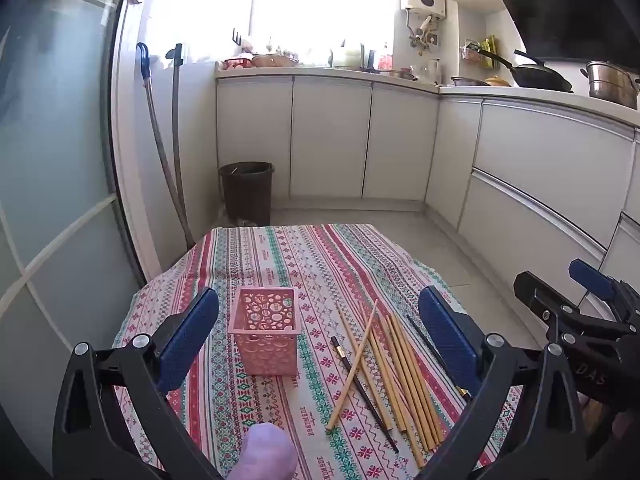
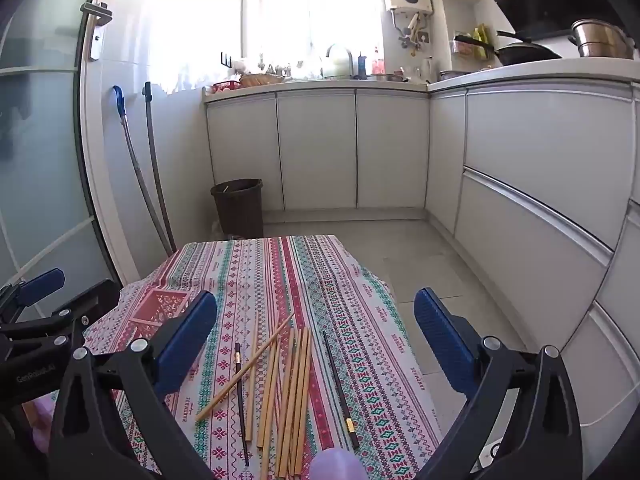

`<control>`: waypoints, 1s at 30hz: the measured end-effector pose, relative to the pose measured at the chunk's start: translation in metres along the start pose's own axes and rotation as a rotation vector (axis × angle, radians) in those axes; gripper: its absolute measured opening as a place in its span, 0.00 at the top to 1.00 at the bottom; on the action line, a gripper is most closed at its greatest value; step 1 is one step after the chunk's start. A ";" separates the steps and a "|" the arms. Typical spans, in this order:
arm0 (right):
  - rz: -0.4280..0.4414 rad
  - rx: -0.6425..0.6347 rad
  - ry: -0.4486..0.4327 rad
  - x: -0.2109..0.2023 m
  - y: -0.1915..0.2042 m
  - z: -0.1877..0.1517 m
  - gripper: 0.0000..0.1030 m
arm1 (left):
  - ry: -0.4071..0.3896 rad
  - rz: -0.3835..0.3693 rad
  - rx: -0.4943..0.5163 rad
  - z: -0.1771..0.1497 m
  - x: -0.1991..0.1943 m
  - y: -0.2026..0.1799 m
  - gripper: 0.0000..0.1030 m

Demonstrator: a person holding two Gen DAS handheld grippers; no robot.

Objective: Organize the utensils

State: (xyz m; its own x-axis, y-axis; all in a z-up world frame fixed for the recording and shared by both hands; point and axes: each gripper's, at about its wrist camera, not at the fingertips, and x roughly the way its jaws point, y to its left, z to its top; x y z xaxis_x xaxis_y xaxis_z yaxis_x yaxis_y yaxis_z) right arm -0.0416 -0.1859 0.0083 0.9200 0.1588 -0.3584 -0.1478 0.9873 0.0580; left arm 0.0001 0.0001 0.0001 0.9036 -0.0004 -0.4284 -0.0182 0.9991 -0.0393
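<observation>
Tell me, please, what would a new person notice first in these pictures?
First, the bright patterned tablecloth, with a pink basket standing upright on it, empty as far as can be seen. Beside it lies a loose bunch of chopsticks, most pale bamboo, two black. Both grippers, left and right, hang open above the table, holding nothing.

Pale wooden chopsticks (image 1: pixel 400 372) and a matt pink plastic basket (image 1: pixel 266 330) sit on patterned woven cloth (image 1: pixel 248 264).

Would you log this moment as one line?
left gripper open | right gripper open | chopsticks loose on tablecloth | pink holder empty
</observation>
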 end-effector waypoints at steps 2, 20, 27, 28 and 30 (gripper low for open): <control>0.001 0.000 0.002 0.000 0.000 -0.001 0.07 | 0.001 -0.001 0.001 0.000 0.001 0.000 0.07; 0.004 0.007 0.021 0.005 -0.001 -0.003 0.07 | -0.001 0.000 -0.001 -0.005 0.004 -0.001 0.07; 0.005 0.011 0.023 0.007 0.000 -0.002 0.07 | -0.001 0.001 -0.005 -0.002 0.003 0.001 0.07; 0.006 0.011 0.024 0.007 0.000 -0.002 0.07 | -0.002 0.000 -0.007 -0.002 0.002 0.001 0.07; 0.006 0.011 0.024 0.007 0.000 -0.003 0.07 | -0.002 -0.001 -0.008 -0.002 0.003 0.002 0.07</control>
State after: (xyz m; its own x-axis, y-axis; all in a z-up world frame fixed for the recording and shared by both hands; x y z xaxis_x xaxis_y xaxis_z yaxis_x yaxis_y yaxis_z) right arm -0.0366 -0.1848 0.0033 0.9102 0.1644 -0.3801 -0.1488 0.9864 0.0704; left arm 0.0019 0.0018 -0.0027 0.9043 -0.0011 -0.4268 -0.0211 0.9987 -0.0473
